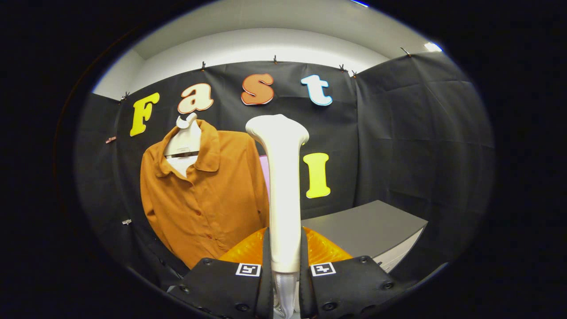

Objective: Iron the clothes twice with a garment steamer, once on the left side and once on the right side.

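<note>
Between claw fingers: garment steamer, apparently clamped.

Grey table sits ahead-right of the fingers, against the black booth wall. Visible top is bare. Near edge hidden behind the garment steamer.

Hand-held gripper clamped around steamer.

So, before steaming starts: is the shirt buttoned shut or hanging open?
Buttoned shut: the orange shirt's front is closed down its placket. The tongs grip the steamer.
</note>
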